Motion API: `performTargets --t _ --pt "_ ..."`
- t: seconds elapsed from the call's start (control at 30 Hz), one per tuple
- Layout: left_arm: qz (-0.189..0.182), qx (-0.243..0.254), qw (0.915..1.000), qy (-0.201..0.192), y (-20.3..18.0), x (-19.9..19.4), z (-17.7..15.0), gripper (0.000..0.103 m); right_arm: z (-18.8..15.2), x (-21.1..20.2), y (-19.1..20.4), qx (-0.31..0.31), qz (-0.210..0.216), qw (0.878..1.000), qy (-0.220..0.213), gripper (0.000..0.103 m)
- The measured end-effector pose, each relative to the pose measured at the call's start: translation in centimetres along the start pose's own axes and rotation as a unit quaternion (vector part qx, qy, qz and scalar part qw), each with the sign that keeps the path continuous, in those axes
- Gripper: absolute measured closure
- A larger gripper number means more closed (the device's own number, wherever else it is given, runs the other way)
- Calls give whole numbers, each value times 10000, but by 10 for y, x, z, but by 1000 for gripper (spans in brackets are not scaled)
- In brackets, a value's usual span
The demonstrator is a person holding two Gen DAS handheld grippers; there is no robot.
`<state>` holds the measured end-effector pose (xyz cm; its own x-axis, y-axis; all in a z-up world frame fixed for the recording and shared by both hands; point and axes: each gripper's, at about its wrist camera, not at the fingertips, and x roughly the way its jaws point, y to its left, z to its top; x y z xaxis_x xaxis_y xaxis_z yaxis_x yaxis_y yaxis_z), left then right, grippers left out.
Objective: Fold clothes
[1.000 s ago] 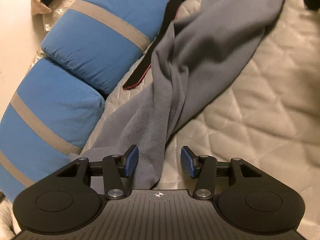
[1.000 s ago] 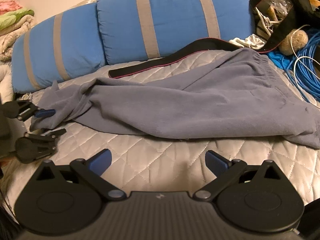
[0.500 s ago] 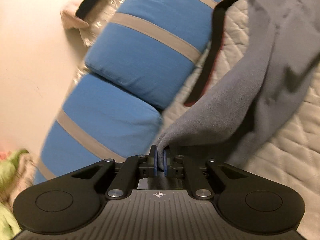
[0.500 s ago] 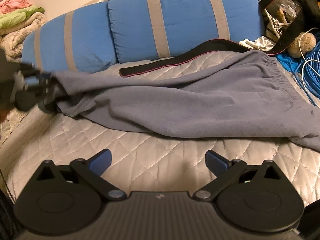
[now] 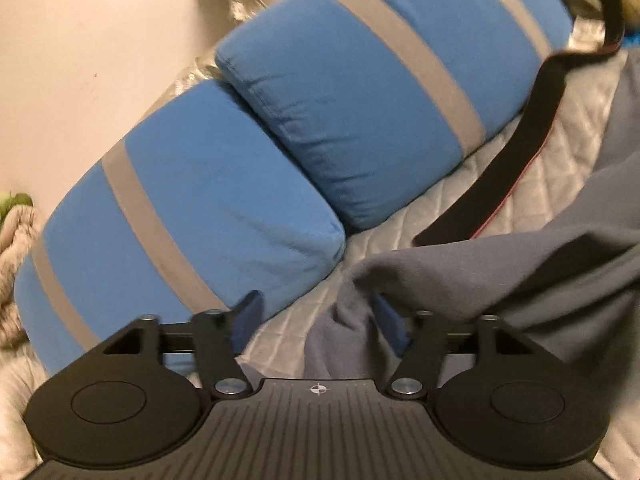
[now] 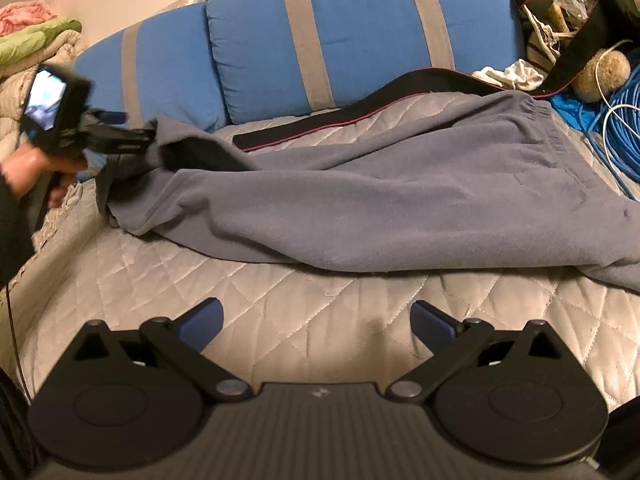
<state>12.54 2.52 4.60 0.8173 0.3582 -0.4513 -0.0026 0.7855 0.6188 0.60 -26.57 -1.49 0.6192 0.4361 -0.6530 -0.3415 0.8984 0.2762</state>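
Grey fleece trousers [image 6: 400, 192] lie spread across the quilted bed [image 6: 280, 320], waistband to the right. Their leg end [image 5: 540, 272] is lifted at the left. My left gripper [image 5: 320, 318] has its jaws opening; the cloth droops between them and hangs over the right finger, and the pads do not press on it. In the right wrist view, a hand [image 6: 28, 168] holds the left gripper [image 6: 140, 136] at the raised leg end. My right gripper [image 6: 316, 320] hovers open over bare quilt in front of the trousers, nothing between its fingers.
Two blue pillows with grey stripes [image 6: 360, 32] line the back of the bed. A black strap [image 6: 360, 116] lies between them and the trousers. Coiled blue cable [image 6: 624, 112] and clutter sit at the right. Folded blankets [image 6: 32, 40] are stacked at the far left.
The left gripper shut on the trouser leg end, lifted it up and toward the pillows, and its jaws have now spread apart again. The right gripper stayed still.
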Motion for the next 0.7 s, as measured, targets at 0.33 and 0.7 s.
performTargets --t 0.33,0.7 --pt "-1116 -428 9919 -430 -39 -67 -47 34 -2 -5 2 -64 -9 10000 -76 0" --pt "-2655 -527 9608 -596 -36 -52 -55 34 -3 -5 3 -44 -154 9998 -109 0"
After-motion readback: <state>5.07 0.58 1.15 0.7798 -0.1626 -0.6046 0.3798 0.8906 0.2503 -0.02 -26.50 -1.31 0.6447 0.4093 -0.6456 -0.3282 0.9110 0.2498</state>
